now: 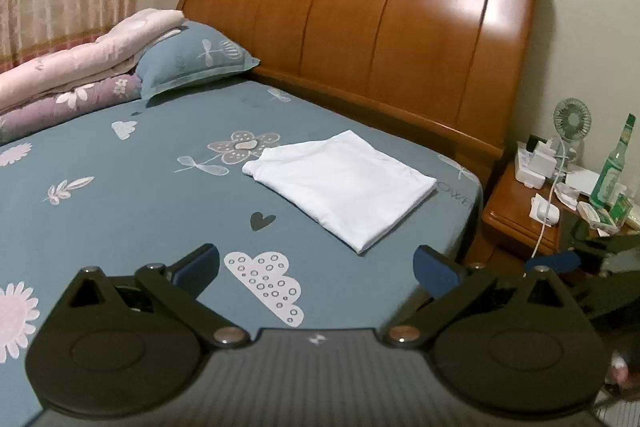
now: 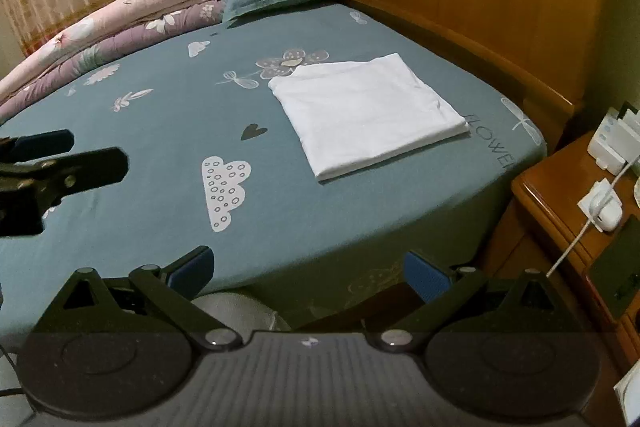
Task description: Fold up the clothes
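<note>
A white garment point(image 1: 344, 183) point(image 2: 366, 113) lies folded into a flat rectangle on the blue patterned bed sheet point(image 1: 160, 187) point(image 2: 160, 131), near the bed's right corner by the headboard. My left gripper point(image 1: 316, 273) hovers open above the sheet, short of the garment, with nothing between its fingers. My right gripper point(image 2: 308, 273) is open too, held back over the bed's front edge, well clear of the garment. The left gripper's fingertips point(image 2: 80, 163) also show at the left edge of the right wrist view.
A wooden headboard point(image 1: 380, 19) backs the bed. A blue pillow point(image 1: 192, 61) and rolled pink and purple quilts point(image 1: 72, 75) lie along the far left side. A wooden nightstand point(image 1: 528, 215) at the right carries a small fan point(image 1: 572, 123), a green bottle point(image 1: 614, 167), chargers and a white cable.
</note>
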Demonstrator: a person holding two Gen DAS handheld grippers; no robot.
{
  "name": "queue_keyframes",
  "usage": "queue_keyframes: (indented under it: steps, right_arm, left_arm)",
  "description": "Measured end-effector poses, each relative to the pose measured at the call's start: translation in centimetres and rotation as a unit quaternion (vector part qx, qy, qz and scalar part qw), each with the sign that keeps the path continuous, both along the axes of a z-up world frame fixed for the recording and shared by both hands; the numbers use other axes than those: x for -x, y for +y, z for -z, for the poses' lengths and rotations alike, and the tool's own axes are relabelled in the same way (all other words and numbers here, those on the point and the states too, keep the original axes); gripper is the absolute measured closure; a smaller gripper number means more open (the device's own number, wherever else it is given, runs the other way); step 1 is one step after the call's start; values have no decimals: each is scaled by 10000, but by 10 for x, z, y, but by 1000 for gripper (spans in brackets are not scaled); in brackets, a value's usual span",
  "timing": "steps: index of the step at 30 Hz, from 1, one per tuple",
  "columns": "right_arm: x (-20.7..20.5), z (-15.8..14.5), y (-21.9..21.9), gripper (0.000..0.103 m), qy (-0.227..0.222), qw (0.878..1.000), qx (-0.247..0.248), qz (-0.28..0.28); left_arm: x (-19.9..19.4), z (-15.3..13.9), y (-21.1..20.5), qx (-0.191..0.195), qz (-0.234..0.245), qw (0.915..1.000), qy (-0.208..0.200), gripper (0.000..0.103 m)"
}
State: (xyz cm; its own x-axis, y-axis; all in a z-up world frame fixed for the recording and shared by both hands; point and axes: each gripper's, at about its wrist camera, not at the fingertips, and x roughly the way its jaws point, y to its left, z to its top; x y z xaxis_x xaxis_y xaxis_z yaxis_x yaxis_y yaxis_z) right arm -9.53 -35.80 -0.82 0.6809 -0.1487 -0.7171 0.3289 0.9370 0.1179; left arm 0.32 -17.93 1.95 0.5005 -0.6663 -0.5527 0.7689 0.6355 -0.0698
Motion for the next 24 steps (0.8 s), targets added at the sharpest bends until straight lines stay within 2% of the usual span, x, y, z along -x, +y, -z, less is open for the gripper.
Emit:
queue_keyframes:
  steps: [7, 13, 15, 24]
  right_arm:
    - [12, -6, 9, 0, 26, 9999, 82, 80]
    - [15, -6, 13, 0, 12, 9998, 155, 103]
    - [15, -7, 14, 0, 3, 9997, 193, 113]
    - [16, -12, 14, 0, -60, 9996, 256, 121]
  left_arm:
    - [9, 6, -6, -401, -182, 9986, 290, 1]
    - [12, 9, -2, -623, -407, 9969, 250, 1]
    - [13, 9, 0, -660, -440, 9966, 217, 1]
    - [4, 15, 1, -796, -442, 9936, 664, 1]
